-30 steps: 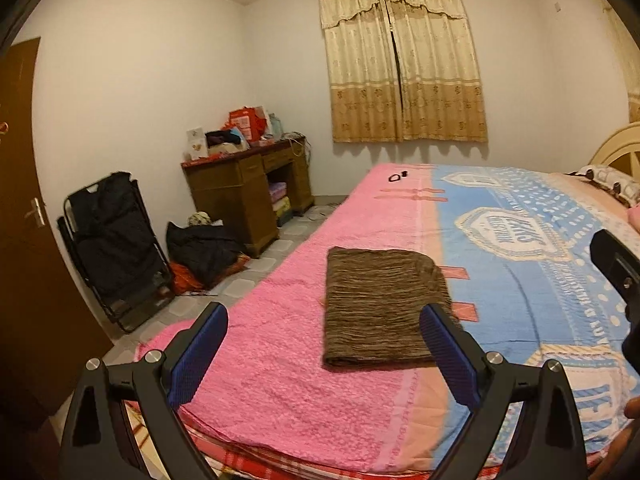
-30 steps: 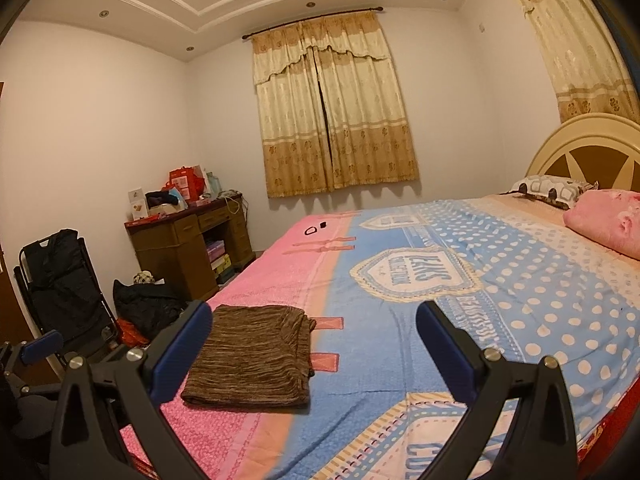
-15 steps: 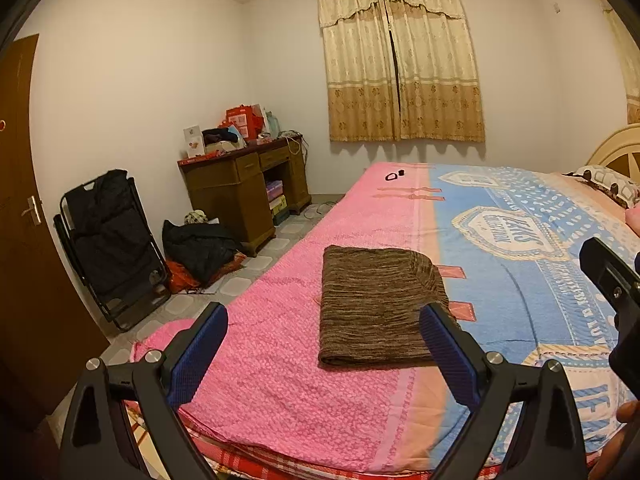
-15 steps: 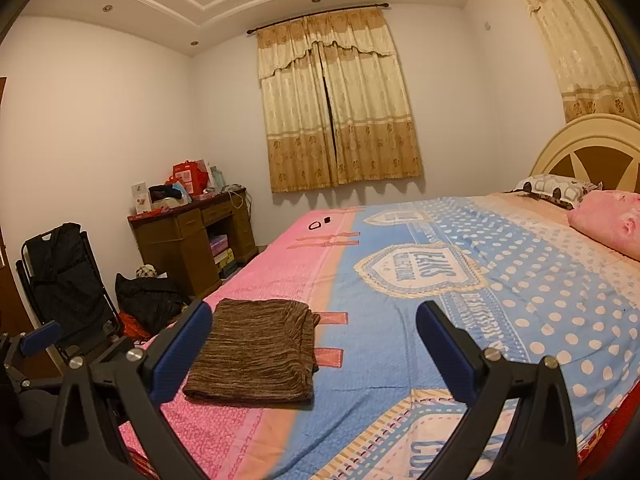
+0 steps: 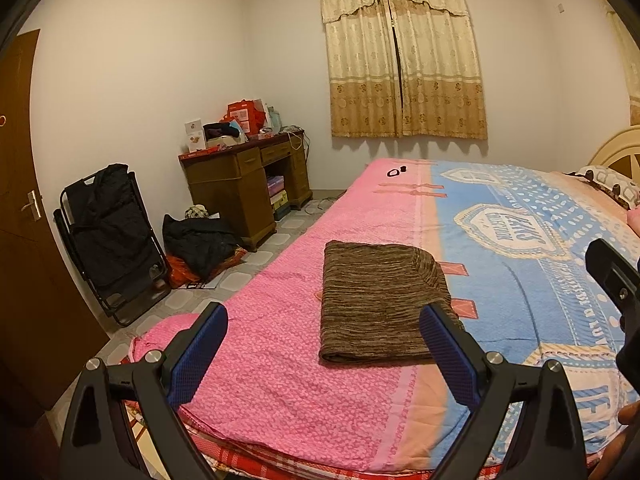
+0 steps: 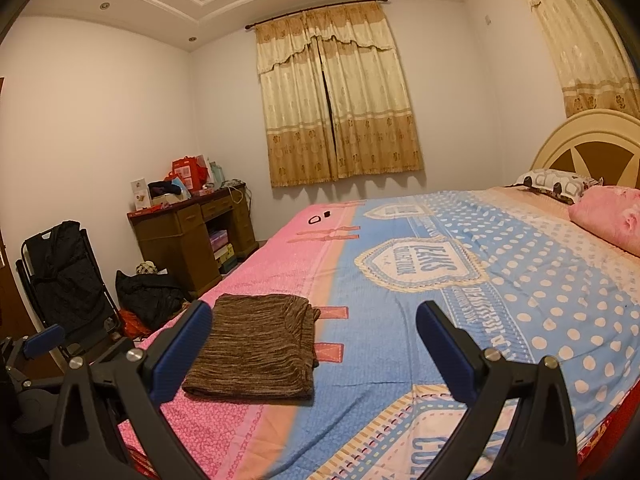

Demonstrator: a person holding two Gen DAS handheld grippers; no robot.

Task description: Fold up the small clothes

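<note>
Bed [image 5: 280, 360]: pink-and-blue cover, fills room's right side.
Garment [image 5: 380, 300]: brown, folded flat on pink strip near foot edge, long axis running away from claws.
Left claw [image 5: 324, 356]: wide open, empty, garment straight ahead, nearer.
Right claw [image 6: 314, 348]: wide open, empty, garment ahead-left.
Desk [image 5: 244, 184], curtains [image 5: 404, 52] beyond.

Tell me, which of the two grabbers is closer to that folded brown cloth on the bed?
Left. The left gripper points straight at the folded brown cloth, fingers open just short of its near edge. The right gripper hangs off to the cloth's right, over the blue bedspread.
</note>
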